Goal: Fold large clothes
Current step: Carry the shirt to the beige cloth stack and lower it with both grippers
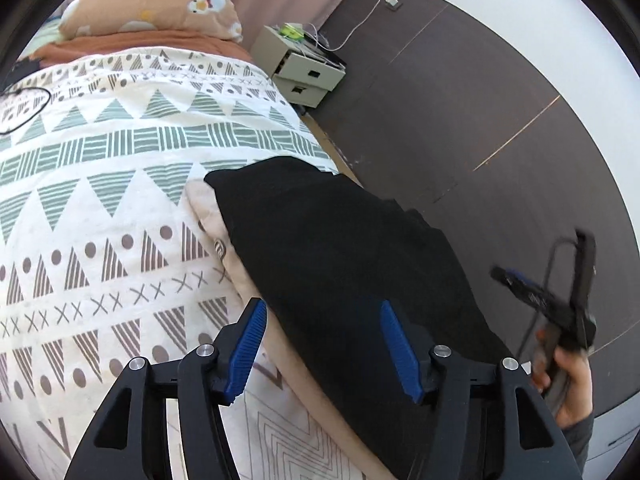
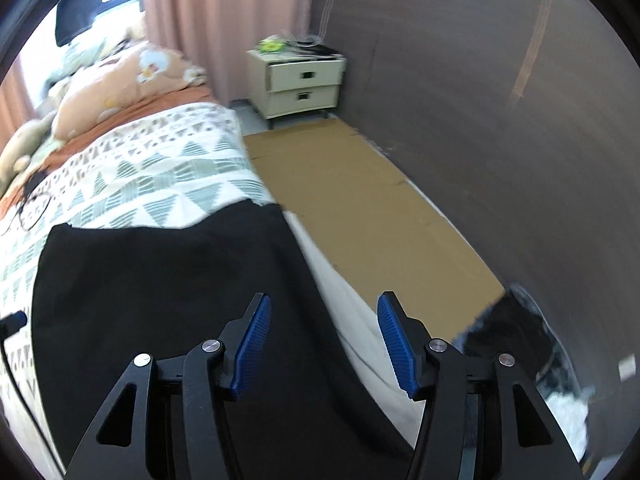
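Big bed (image 2: 168,160) with a white quilt in green and brown triangles, dots and crosses, filling most of both views, dark wall panelling (image 2: 500,120) alongside. Draped over the near corner of it, spilling past the bed's edge: the black garment (image 1: 340,264), laid fairly flat, top edge reaching up onto the pattern, with a pale pinkish layer (image 1: 208,216) peeking out under its left side. Flattened cardboard (image 2: 360,208) on the floor between bed and wall. Further back, pink curtain (image 2: 224,20), an orange pillow (image 1: 160,4) with cartoon prints, then a cream two-drawer nightstand (image 2: 304,84) with clutter and a white cable on top. Left gripper (image 1: 323,350) hanging above the black cloth, blue pads spread well apart, nothing pinched. Right gripper (image 2: 324,344) same deal, jaws apart over the garment's edge and the bed's side, gripping nothing. Also visible in the left view, blurry, a hand (image 1: 568,384) wrapped round its handle.
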Action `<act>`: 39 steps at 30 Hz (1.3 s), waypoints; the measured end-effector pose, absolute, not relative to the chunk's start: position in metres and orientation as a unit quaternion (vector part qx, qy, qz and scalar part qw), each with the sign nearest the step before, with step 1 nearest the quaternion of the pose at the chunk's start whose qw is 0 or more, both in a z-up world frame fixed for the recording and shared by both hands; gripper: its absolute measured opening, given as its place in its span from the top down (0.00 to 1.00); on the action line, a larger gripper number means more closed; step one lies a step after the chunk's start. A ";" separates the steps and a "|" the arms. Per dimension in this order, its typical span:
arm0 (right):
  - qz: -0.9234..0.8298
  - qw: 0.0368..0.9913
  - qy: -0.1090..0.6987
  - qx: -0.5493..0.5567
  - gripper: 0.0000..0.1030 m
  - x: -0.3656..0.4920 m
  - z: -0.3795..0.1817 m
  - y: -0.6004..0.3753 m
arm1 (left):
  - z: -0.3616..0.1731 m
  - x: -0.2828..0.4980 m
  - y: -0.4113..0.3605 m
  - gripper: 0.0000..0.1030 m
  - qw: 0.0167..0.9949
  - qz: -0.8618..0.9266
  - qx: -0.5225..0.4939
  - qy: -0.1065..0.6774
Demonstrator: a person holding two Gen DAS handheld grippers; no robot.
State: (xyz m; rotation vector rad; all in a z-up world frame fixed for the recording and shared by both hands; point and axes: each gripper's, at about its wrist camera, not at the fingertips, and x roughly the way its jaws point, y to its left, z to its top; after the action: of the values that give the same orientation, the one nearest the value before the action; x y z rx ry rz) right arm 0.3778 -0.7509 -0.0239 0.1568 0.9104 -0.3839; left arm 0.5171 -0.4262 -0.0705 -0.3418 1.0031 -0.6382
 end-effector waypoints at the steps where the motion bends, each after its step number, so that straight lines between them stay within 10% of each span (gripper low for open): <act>1: -0.184 0.877 0.432 0.099 0.46 0.359 -0.024 -0.758 | -0.072 0.514 -0.426 0.41 0.812 -0.304 -0.158 0.473; 19: -0.130 0.861 0.369 0.326 0.43 0.253 -0.116 -0.743 | -0.095 0.493 -0.464 0.35 0.777 -0.333 -0.150 0.513; 22: -0.149 0.872 0.352 0.306 0.81 0.265 -0.116 -0.740 | -0.096 0.494 -0.476 0.35 0.784 -0.328 -0.135 0.509; 27: -0.147 0.887 0.307 0.311 0.94 0.267 -0.101 -0.754 | -0.091 0.502 -0.495 0.35 0.789 -0.322 -0.129 0.507; 36: -0.209 0.856 0.320 0.347 0.93 0.280 -0.131 -0.779 | -0.082 0.505 -0.498 0.34 0.796 -0.324 -0.126 0.495; 39: -0.211 0.842 0.334 0.367 0.63 0.273 -0.137 -0.778 | -0.086 0.509 -0.493 0.34 0.794 -0.324 -0.130 0.498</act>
State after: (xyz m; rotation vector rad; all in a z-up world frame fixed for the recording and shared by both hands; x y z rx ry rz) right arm 0.2727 -0.7783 -0.1374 0.7746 0.7046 -0.4453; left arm 0.5091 -0.4926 -0.0862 -0.2786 1.0701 -0.6967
